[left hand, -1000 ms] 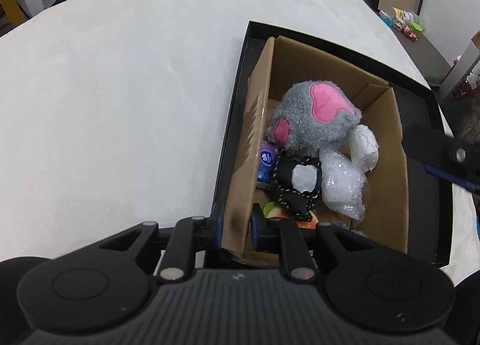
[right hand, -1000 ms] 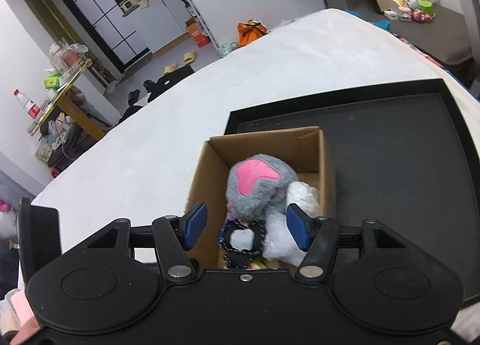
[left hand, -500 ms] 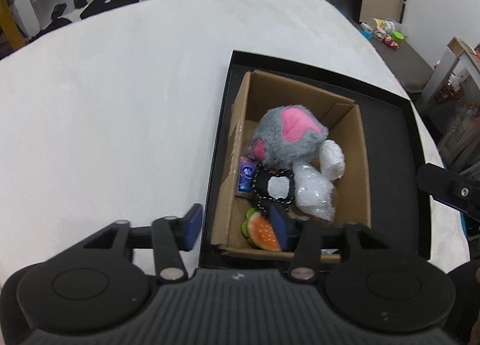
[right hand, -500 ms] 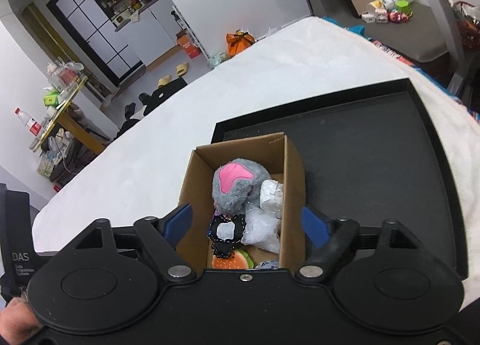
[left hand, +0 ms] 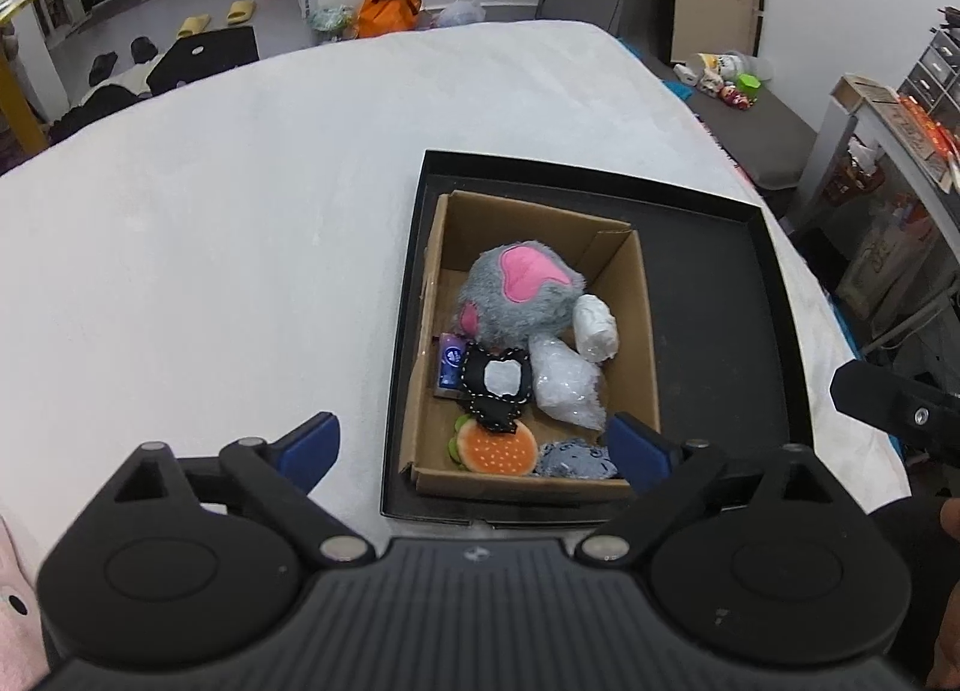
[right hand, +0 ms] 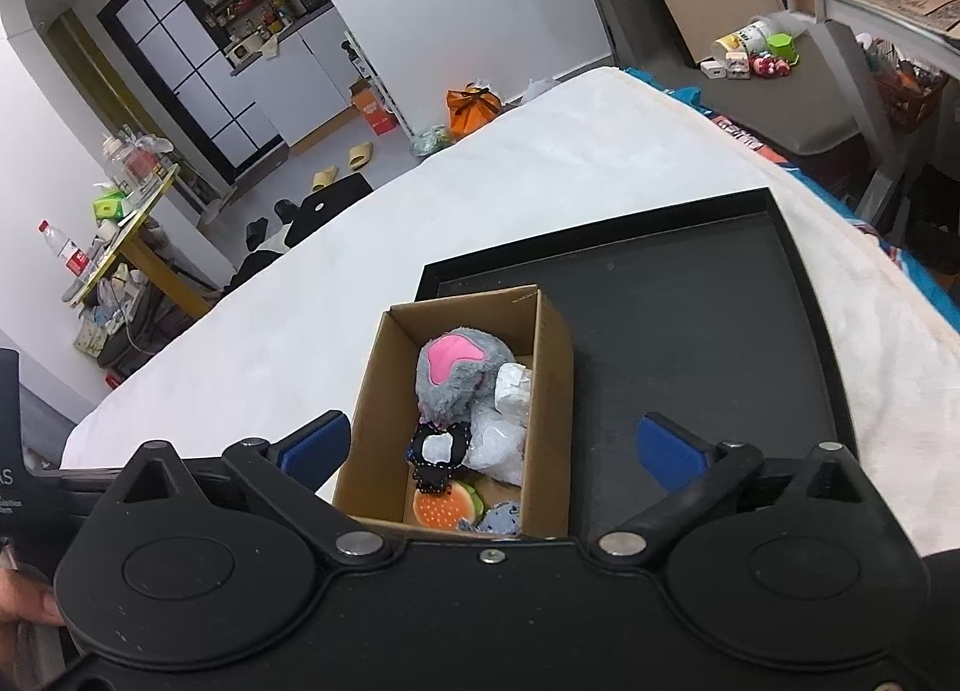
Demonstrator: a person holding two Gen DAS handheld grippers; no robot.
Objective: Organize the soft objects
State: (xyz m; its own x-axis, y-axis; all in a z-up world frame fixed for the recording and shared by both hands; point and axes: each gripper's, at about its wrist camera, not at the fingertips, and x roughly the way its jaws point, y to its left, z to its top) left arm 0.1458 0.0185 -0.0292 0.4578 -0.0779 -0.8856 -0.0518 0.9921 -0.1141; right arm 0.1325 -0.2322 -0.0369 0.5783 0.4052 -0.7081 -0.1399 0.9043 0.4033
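Observation:
A cardboard box (left hand: pixel 642 331) (right hand: pixel 549 367) stands in the left part of a black tray (left hand: pixel 720 301) (right hand: pixel 690 319). In it lie a grey and pink plush (left hand: pixel 519 295) (right hand: pixel 459 373), a black and white pouch (left hand: pixel 498 382), clear plastic bags (left hand: pixel 567 385), a white roll (left hand: pixel 595 320), an orange burger toy (left hand: pixel 495 448) (right hand: pixel 444 508), a small grey plush (left hand: pixel 576 460) and a purple packet (left hand: pixel 450 370). My left gripper (left hand: pixel 477 445) is open and empty, above the box's near end. My right gripper (right hand: pixel 492 448) is open and empty, above the box.
The tray sits on a white cloth-covered table (left hand: pixel 210 241). The right gripper's body (left hand: pixel 894 406) shows at the tray's right edge. A pink soft thing (left hand: pixel 18 619) sits at the lower left corner. Room clutter lies beyond the table.
My left gripper let go of the box's near wall, opened wide and pulled back and up. My right gripper opened wider and also rose away from the box.

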